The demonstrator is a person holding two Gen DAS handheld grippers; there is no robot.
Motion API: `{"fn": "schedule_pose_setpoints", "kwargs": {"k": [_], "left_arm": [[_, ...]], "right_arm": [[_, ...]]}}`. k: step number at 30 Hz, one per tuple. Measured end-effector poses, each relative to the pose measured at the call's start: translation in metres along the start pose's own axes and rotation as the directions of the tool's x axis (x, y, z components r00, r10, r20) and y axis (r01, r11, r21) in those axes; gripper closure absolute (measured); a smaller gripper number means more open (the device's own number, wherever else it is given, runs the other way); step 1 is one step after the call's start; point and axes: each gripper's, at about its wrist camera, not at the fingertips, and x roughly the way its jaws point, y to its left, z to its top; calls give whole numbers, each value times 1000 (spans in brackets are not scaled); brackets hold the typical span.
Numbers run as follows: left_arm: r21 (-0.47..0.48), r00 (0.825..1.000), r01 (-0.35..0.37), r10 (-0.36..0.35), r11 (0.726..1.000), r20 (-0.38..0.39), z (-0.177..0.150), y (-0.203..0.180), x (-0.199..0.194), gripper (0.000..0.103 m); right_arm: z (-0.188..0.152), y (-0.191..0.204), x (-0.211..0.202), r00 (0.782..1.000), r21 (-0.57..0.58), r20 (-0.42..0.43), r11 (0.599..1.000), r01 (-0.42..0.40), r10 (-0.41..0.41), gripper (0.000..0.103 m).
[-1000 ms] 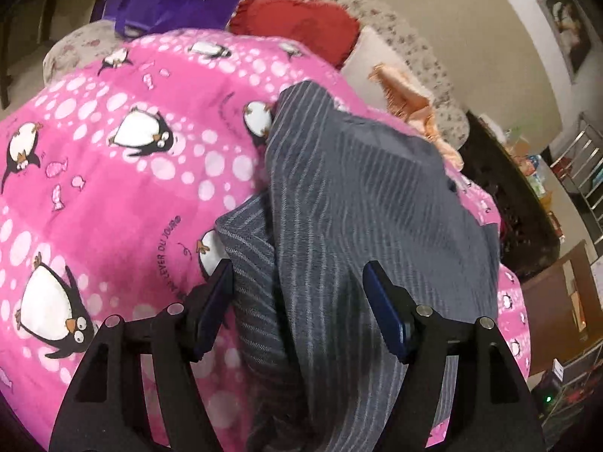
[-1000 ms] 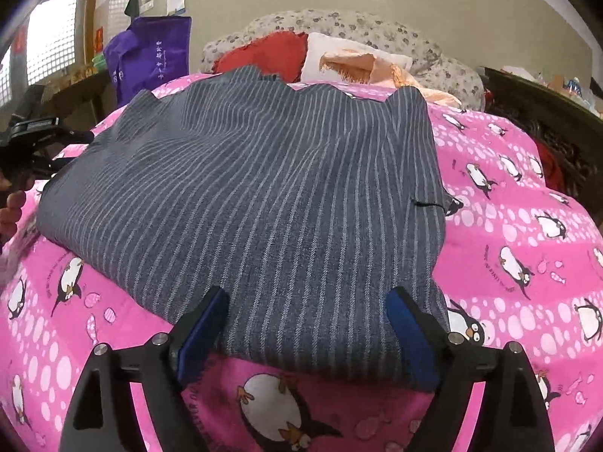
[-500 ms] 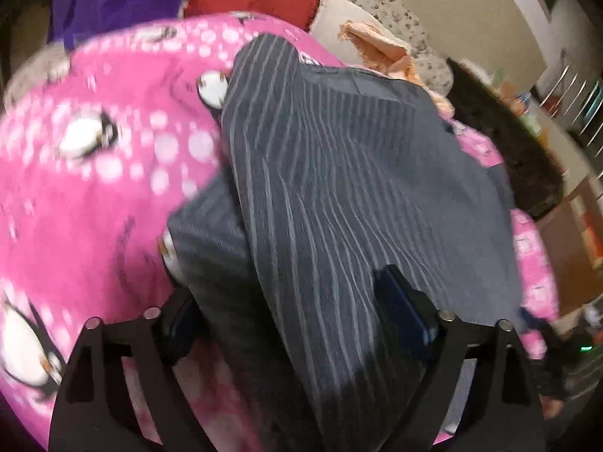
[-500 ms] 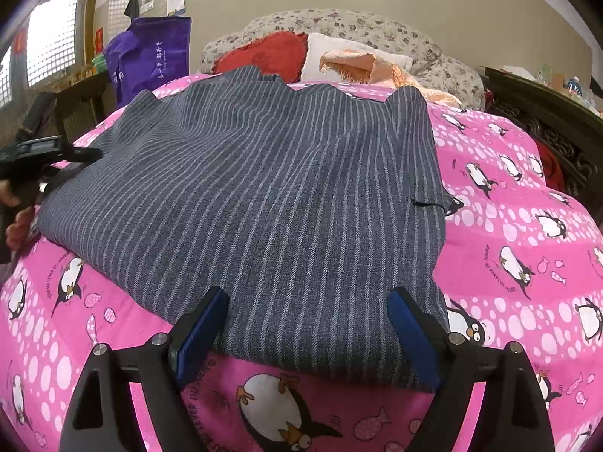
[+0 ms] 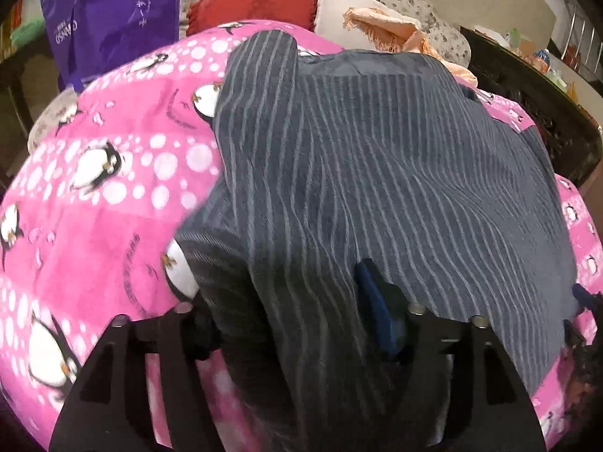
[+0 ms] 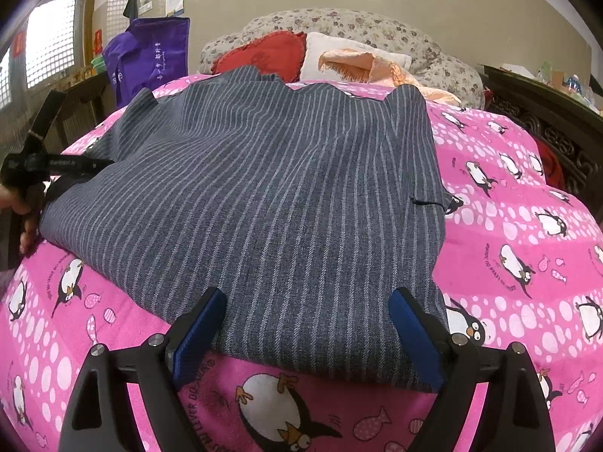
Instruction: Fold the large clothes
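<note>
- A grey pinstriped garment (image 6: 264, 196), large and partly folded, lies spread across a bed covered by a pink penguin-print blanket (image 6: 520, 248).
- The left gripper (image 5: 297, 324) is at the garment's left edge, where a bunched fold of striped cloth runs between its jaws. One blue pad (image 5: 377, 312) shows against the fabric; the other is hidden by it. The jaws look closing on this fold, but whether they already pinch it cannot be told.
- That edge is likely taken so the side can be lifted and folded over the middle.
- The right gripper (image 6: 307, 333) hovers at the near hem, jaws wide apart and released, straddling the cloth without gripping. It seems poised to pin or take the hem.
- In the right wrist view the left gripper (image 6: 56, 164) appears at the far left edge, held by a hand (image 6: 22, 211).
- Behind the bed: a red heart-shaped cushion (image 6: 264, 52), a peach towel (image 6: 369, 66) and a purple bag (image 6: 150, 56).
</note>
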Motion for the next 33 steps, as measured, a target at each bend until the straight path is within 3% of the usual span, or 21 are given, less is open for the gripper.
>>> {"fn": "schedule_pose_setpoints", "kwargs": {"k": [5, 9, 15, 17, 19, 22, 27, 33], "left_arm": [[21, 994, 96, -95, 995, -52, -5, -1, -5, 30], [7, 985, 168, -168, 986, -49, -1, 8, -1, 30], [75, 990, 137, -134, 988, -44, 8, 0, 7, 30], [59, 990, 136, -134, 989, -44, 8, 1, 6, 38], [46, 990, 141, -139, 989, -39, 6, 2, 2, 59], [26, 993, 113, -112, 993, -28, 2, 1, -5, 77], [-52, 993, 96, -99, 994, -63, 10, -3, -12, 88], [-148, 969, 216, -231, 965, -88, 37, -20, -44, 89]], "right_arm": [[0, -1, 2, 1000, 16, -9, 1000, 4, -3, 9], [0, -3, 3, 1000, 27, -15, 1000, 0, 0, 7], [1, -4, 4, 1000, 29, -16, 1000, 0, 0, 6], [1, -4, 4, 1000, 30, -16, 1000, 0, 1, 6], [1, -4, 4, 1000, 29, -16, 1000, -1, 1, 6], [0, -4, 4, 1000, 30, -16, 1000, -1, 1, 5], [-1, -5, 3, 1000, 37, -13, 999, 0, 1, 5], [-3, -18, -10, 999, 108, 34, 994, 24, -28, 5]]}}
